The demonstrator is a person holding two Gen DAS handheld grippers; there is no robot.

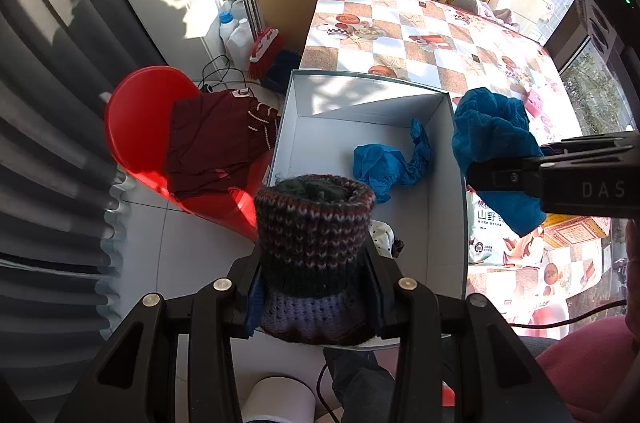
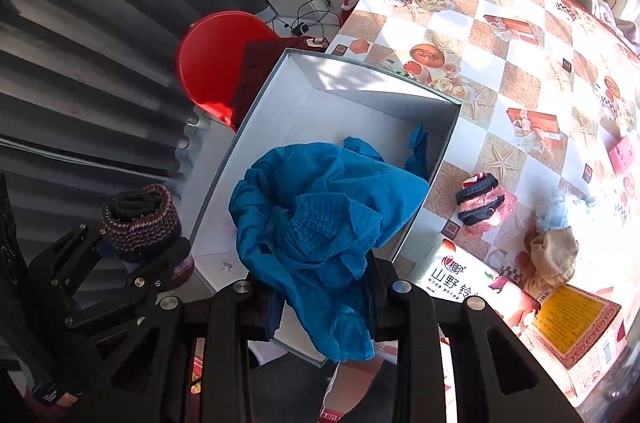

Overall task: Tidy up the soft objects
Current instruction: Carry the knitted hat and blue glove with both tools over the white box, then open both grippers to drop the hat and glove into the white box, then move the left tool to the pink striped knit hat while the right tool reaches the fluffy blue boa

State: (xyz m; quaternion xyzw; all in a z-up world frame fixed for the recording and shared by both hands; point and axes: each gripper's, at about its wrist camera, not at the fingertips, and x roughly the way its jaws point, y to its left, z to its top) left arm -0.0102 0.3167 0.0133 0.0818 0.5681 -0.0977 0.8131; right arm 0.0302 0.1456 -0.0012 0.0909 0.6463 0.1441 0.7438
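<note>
A white open box (image 1: 454,207) (image 2: 444,147) stands at the table's left edge. My left gripper (image 1: 314,287) (image 2: 132,255) is shut on a rolled dark knitted piece (image 1: 314,247) (image 2: 140,219) above the box's near left corner. My right gripper (image 2: 320,287) (image 1: 504,177) is shut on a crumpled blue cloth (image 2: 324,215) (image 1: 496,143) held over the box's right side. Another blue cloth (image 1: 390,163) (image 2: 418,147) lies inside the box. A white dotted item (image 1: 382,235) lies in the box near my left fingers.
The table has a checkered cover (image 1: 432,35) (image 2: 516,43). On it lie a pink-and-black rolled sock (image 2: 482,203), a beige bundle (image 2: 554,251), a fluffy pale-blue item (image 2: 560,211) and a printed carton (image 2: 528,307). A red stool (image 1: 136,119) with a maroon garment (image 1: 216,143) stands left of the box.
</note>
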